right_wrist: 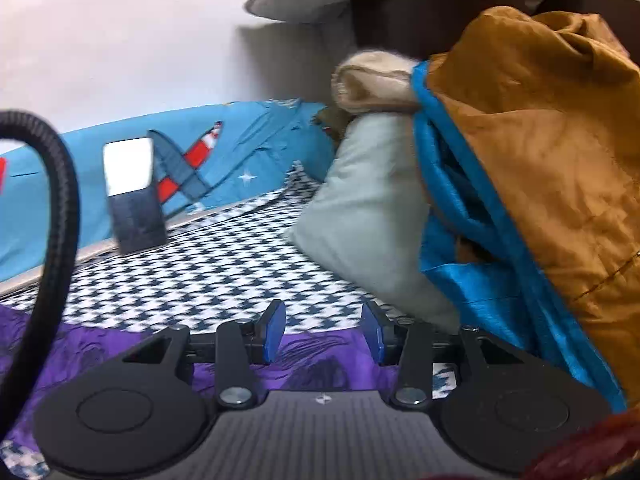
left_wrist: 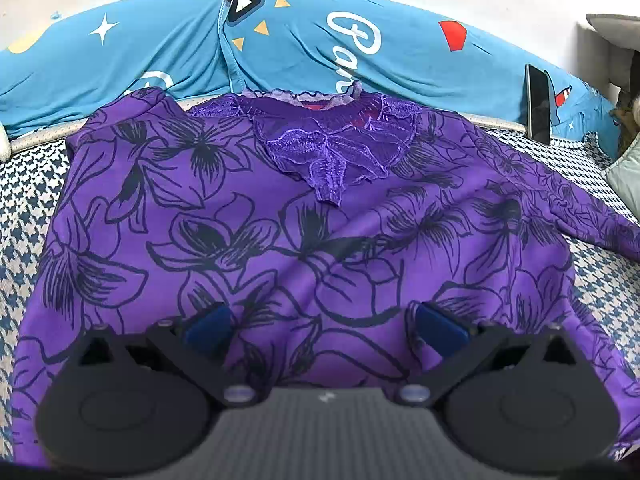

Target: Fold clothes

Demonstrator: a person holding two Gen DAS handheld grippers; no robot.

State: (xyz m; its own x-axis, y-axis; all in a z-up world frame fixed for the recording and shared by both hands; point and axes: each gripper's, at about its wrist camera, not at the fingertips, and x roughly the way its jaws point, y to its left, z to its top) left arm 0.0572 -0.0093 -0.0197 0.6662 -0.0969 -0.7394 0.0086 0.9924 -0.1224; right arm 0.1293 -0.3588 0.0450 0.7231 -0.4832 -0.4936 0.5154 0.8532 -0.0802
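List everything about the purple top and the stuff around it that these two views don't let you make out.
- Purple floral top: in the left wrist view its hem is hidden behind the left gripper, and its right sleeve runs off the frame edge.
- Phone: right wrist view, screen is glare only.
- Clothes pile: right wrist view, blurred and cut off at the right edge; individual garments unclear.
- Right gripper: whether it touches the top is unclear.

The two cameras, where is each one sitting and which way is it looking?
Left wrist: sits on the left gripper, looks across the spread purple top toward the blue bedding; its open fingers show.
Right wrist: sits on the right gripper, looks over the top's edge toward a brown and blue garment; its open fingers show.
Shared: top, checked sheet, phone.
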